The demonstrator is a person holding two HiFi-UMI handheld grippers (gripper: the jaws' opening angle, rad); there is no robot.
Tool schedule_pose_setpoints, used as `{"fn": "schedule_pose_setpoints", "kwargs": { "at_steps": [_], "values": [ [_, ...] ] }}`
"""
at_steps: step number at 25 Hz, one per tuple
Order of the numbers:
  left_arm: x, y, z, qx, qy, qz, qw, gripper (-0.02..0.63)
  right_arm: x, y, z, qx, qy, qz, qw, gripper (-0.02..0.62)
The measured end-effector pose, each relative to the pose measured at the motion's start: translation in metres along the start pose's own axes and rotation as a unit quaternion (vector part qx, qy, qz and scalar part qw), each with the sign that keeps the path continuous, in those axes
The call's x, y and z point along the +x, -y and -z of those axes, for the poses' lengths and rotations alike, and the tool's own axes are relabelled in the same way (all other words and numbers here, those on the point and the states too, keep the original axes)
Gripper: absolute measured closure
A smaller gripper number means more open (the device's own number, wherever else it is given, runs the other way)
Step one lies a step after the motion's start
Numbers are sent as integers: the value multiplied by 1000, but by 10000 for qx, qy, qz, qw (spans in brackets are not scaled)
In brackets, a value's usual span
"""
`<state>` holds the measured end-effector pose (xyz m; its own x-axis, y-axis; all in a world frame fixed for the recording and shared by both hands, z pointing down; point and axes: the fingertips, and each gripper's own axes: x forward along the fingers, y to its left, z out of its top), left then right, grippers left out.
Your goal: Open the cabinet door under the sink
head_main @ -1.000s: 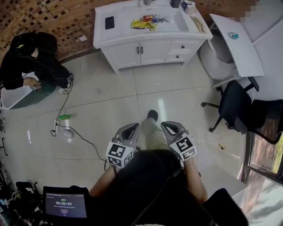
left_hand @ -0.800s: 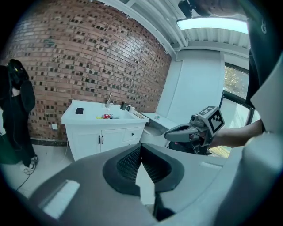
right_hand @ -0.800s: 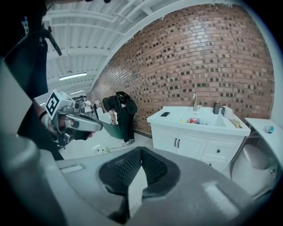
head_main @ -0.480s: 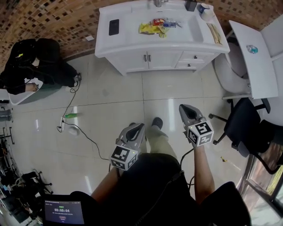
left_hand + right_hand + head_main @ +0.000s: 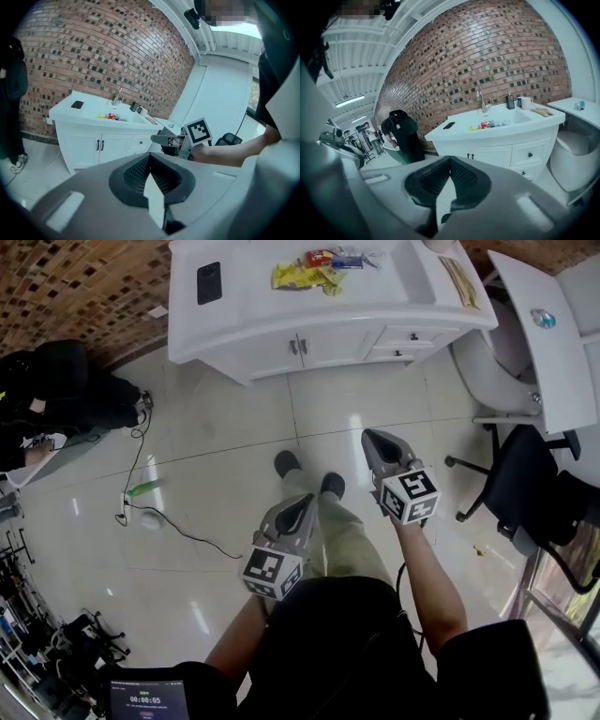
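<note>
Held forward and tilted down, left tongs (image 5: pixel 303 502) and right tongs (image 5: pixel 373 437) are both closed, empty.

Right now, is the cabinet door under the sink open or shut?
Shut: both cabinet doors sit flush, with no gap showing in any view.

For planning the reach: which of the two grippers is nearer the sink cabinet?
The right gripper: in the head view its tip lies further forward, closer to the white sink cabinet, than that of the left gripper.

Head view steeply down, gripper views facing shared sink cabinet (image 5: pixel 253 348)
</note>
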<state>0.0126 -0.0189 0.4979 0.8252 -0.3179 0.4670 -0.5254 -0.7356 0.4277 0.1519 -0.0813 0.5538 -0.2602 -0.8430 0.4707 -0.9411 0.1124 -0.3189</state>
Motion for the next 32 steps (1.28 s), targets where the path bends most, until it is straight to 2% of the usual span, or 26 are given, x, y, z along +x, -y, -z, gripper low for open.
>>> {"fn": "schedule_pose_setpoints", "kwargs": {
  "at_steps": [7, 12, 15, 18, 23, 24, 25, 32],
  "values": [
    [42, -59, -14, 199, 197, 211, 9994, 589, 104, 16, 3, -290, -36, -21, 9996, 604],
    [63, -120, -8, 207, 203, 159, 9995, 589, 176, 27, 16, -581, -179, -120, 9981, 604],
    [68, -156, -3, 84, 291, 52, 9995, 589, 215, 39, 30, -340, -217, -130, 9991, 604],
    [69, -185, 9, -103, 276, -53, 9996, 589, 244, 59, 53, 81, -273, 62, 9996, 604],
    [77, -219, 17, -194, 189, -117, 9996, 589, 294, 96, 81, -258, -599, 640, 9958, 604],
    [79, -223, 18, -201, 177, -116, 9996, 589, 305, 102, 87, -282, -669, 668, 9951, 541],
    [82, -228, 17, -216, 168, -116, 9996, 589, 316, 106, 93, -278, -737, 675, 9946, 423],
    [106, -246, 4, -405, 207, -36, 9990, 589, 371, 130, 108, -339, -929, 809, 9918, 420]
  ]
}}
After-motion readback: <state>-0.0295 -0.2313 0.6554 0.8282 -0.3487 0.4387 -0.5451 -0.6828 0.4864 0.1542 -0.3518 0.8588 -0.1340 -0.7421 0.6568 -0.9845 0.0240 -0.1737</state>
